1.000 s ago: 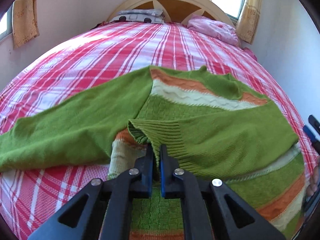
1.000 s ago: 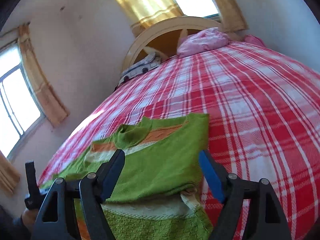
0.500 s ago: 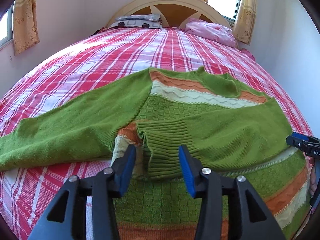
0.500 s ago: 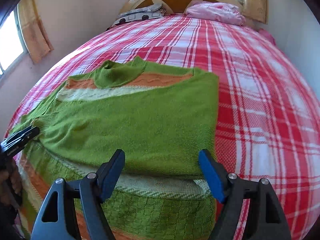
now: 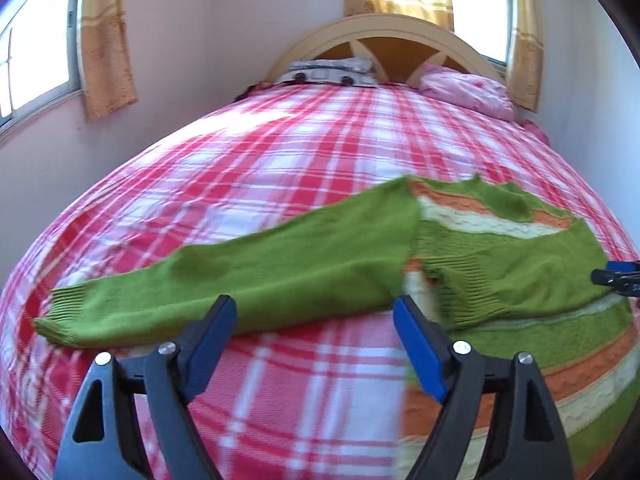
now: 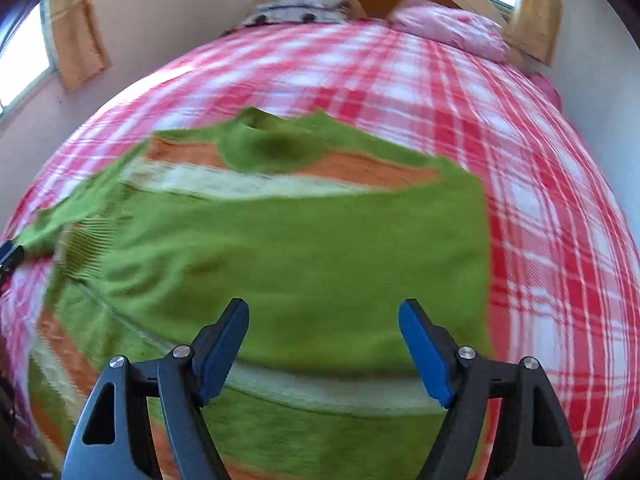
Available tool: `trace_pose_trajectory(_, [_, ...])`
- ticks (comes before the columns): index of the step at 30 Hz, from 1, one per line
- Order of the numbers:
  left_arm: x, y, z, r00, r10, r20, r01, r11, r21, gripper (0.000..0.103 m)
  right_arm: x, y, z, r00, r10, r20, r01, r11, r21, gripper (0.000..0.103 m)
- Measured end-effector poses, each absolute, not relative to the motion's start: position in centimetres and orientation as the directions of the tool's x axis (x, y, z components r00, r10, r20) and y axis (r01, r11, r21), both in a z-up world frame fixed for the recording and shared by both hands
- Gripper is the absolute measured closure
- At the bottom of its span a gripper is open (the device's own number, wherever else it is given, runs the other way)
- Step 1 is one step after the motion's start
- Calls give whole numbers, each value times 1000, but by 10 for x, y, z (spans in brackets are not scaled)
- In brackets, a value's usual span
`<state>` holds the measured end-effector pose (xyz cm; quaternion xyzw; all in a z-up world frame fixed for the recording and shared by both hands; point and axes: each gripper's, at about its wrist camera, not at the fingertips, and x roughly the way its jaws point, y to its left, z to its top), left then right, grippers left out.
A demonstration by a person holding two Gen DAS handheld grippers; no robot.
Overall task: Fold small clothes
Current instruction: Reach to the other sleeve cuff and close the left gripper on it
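Sweater [image 5: 500, 264], green with orange and cream stripes, lies flat on the plaid bed [image 5: 280, 168], ahead of both grippers. One sleeve [image 6: 280, 248] is already folded across the chest, its ribbed cuff just ahead and to the right of the left gripper [image 5: 314, 332]; the other sleeve [image 5: 224, 276] lies stretched out straight ahead of those fingers, unfolded. The left jaws, clamped on that cuff a second ago, have just been opening and now stand wide and empty. The right gripper [image 6: 324, 340] hovers wide open over the body, holding nothing.

Left hand-held gripper [image 5: 314, 320] just opened wide, nothing between its jaws; right hand-held gripper [image 6: 324, 322] likewise agape, empty.
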<state>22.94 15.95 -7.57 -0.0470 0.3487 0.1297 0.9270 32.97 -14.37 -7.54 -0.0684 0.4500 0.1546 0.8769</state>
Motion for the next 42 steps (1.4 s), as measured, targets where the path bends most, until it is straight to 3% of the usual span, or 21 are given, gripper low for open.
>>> trace_pose_trajectory(8, [201, 235, -92, 639, 334, -694, -470, 883, -8, 20, 326, -57, -100, 502, 275, -820, -448, 894, 25, 24])
trace_pose_trajectory(11, [187, 262, -97, 609, 360, -707, -520, 854, -14, 20, 309, -36, -109, 548, 219, -807, -464, 883, -75, 21])
trace_pose_trajectory(21, [139, 341, -96, 540, 446, -714, -692, 718, -74, 20, 292, -53, -112, 559, 289, -777, -483, 875, -22, 21])
trace_pose_trajectory(25, [132, 353, -102, 550, 413, -726, -713, 685, -151, 20, 294, -54, -114, 573, 293, -766, -481, 876, -25, 20])
trace_pose_trajectory(31, [129, 367, -109, 638, 305, -707, -713, 581, -393, 21, 292, -56, -114, 579, 300, -758, -479, 878, -19, 20])
trace_pose_trajectory(33, [132, 369, -112, 650, 290, -703, -709, 565, -422, 22, 292, -57, -113, 582, 300, -756, -477, 879, -18, 20])
trace_pose_trajectory(35, [135, 370, -115, 663, 274, -697, -700, 558, -447, 33, 292, -57, -114, 584, 301, -754, -476, 880, -18, 19])
trace_pose_trajectory(37, [138, 372, -120, 675, 244, -696, -690, 544, -478, 37, 292, -57, -114, 584, 301, -754, -475, 880, -17, 19])
trace_pose_trajectory(42, [143, 375, -123, 678, 254, -690, -692, 537, -482, 37, 292, -57, -114, 585, 300, -754, -475, 880, -18, 19])
